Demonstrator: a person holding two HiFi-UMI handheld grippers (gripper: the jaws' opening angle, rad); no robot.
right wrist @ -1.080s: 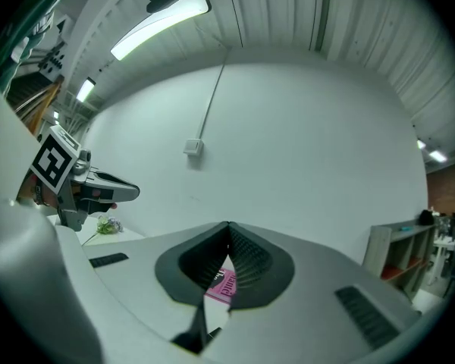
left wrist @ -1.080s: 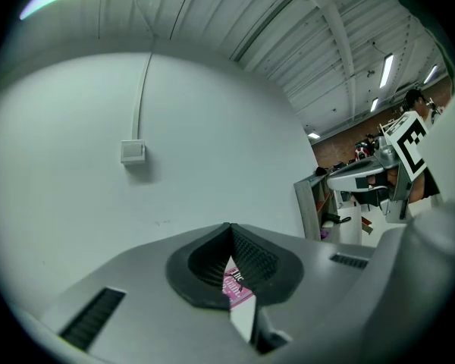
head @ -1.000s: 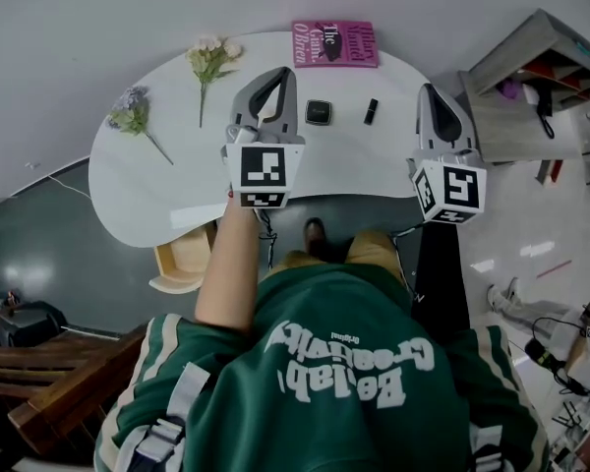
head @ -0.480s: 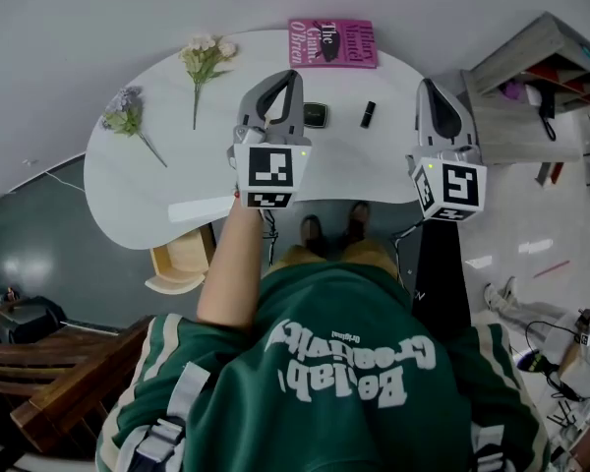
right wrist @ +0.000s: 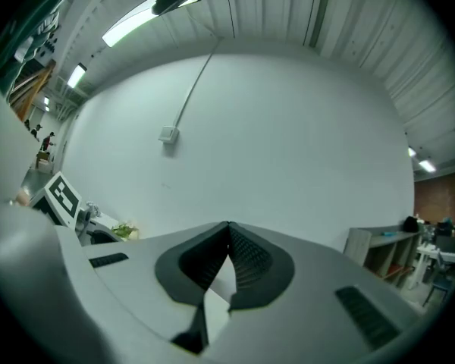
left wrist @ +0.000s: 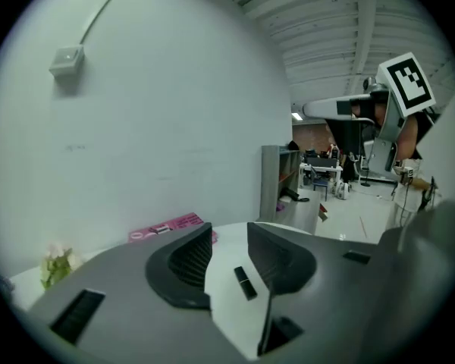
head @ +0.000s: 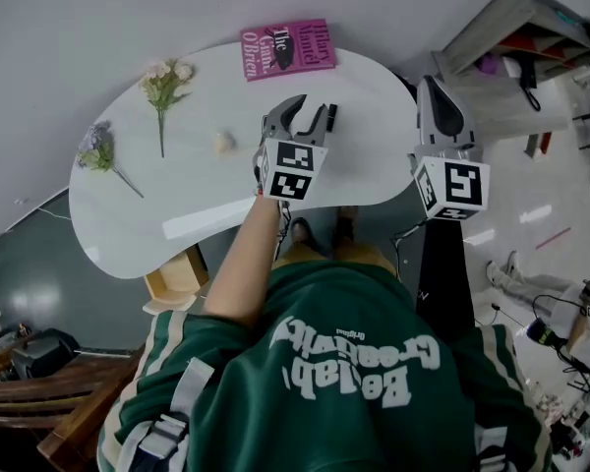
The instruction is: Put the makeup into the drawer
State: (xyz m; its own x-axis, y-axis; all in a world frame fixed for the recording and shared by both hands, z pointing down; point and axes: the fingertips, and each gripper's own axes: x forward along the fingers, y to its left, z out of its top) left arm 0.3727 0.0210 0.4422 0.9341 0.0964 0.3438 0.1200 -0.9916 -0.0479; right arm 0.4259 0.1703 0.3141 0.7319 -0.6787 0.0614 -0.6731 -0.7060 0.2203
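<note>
Over the table (head: 177, 195), left tool (head: 310, 116) (jaws just opening, unclamped) has dipped toward lipstick (left wrist: 245, 282).

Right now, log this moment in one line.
left gripper: jaws just opening, black lipstick between them on table, untouched | right gripper: shut, empty

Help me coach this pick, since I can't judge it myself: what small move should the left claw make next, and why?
Probably ease the left claw forward and down until its jaws straddle the black tube, then close. Its jaws have just been opening and stand apart. The tube lies on the white table ahead, seen between them, untouched.
</note>
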